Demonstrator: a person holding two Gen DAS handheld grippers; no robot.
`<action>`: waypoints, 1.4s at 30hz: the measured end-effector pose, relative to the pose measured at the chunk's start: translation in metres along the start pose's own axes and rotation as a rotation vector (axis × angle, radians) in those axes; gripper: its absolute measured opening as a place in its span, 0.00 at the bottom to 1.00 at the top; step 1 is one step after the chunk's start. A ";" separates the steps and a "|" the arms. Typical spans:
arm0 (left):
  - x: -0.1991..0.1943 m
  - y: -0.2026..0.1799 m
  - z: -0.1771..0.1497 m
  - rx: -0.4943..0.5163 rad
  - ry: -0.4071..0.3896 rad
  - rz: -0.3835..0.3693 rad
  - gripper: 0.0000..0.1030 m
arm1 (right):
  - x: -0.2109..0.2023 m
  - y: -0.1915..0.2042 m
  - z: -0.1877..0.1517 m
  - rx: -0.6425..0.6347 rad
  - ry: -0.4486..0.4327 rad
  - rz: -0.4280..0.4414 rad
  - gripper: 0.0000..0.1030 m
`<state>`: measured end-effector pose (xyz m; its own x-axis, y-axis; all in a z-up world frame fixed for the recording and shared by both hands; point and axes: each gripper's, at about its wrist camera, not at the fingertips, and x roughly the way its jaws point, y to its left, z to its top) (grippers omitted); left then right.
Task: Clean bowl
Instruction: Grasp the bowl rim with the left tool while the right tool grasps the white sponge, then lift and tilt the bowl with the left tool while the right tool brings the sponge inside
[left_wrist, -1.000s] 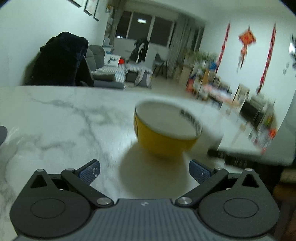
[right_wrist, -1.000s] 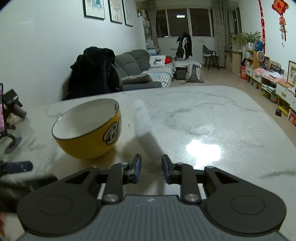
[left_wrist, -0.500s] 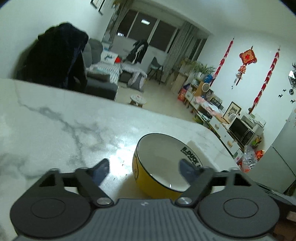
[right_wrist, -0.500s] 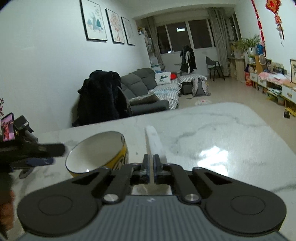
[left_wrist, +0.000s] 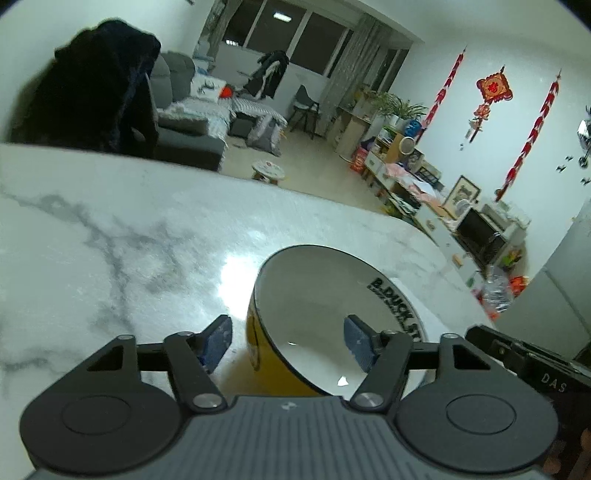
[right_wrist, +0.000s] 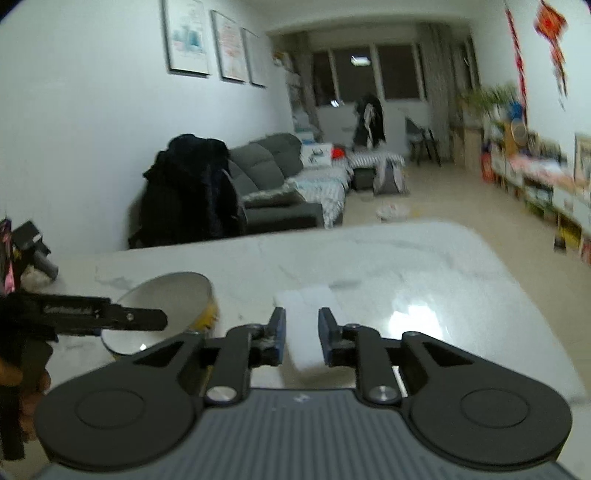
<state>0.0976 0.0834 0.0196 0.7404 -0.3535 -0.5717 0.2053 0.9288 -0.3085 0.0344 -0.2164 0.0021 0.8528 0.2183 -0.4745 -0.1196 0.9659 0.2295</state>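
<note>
A yellow bowl (left_wrist: 314, 295) with a white inside stands on the marble table (left_wrist: 110, 240). My left gripper (left_wrist: 288, 345) straddles its near wall, one pad outside and one inside. Its jaws are closing, and a gap still shows at the outer pad. From the right wrist, the bowl (right_wrist: 173, 295) sits at the left with a left-gripper finger (right_wrist: 140, 319) across it. A white sponge (right_wrist: 304, 317) lies between the pads of my right gripper (right_wrist: 302, 336) and fills the gap. Those jaws are opening.
A person's hand (right_wrist: 22, 384) holds the left gripper at the picture's left edge. A phone on a stand (right_wrist: 7, 254) and a dark object (right_wrist: 37, 254) sit at the table's far left. A chair draped with a dark coat (right_wrist: 188, 192) stands beyond the far edge.
My left gripper came up to the bowl and narrowed its jaws around the near wall. My right jaws pinched the sponge half a second ago and have parted again.
</note>
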 end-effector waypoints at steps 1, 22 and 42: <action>-0.002 0.001 0.001 0.005 -0.009 0.007 0.60 | 0.000 -0.003 0.000 0.001 0.007 -0.004 0.21; -0.017 -0.003 -0.002 -0.001 -0.039 -0.026 0.61 | 0.042 0.028 -0.016 -0.392 0.071 -0.064 0.09; 0.020 0.023 0.001 -0.170 0.066 -0.046 0.27 | 0.038 0.033 0.038 0.100 0.149 0.459 0.11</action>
<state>0.1182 0.0981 0.0019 0.6880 -0.4065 -0.6012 0.1226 0.8816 -0.4558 0.0823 -0.1814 0.0241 0.6406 0.6431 -0.4195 -0.4103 0.7486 0.5208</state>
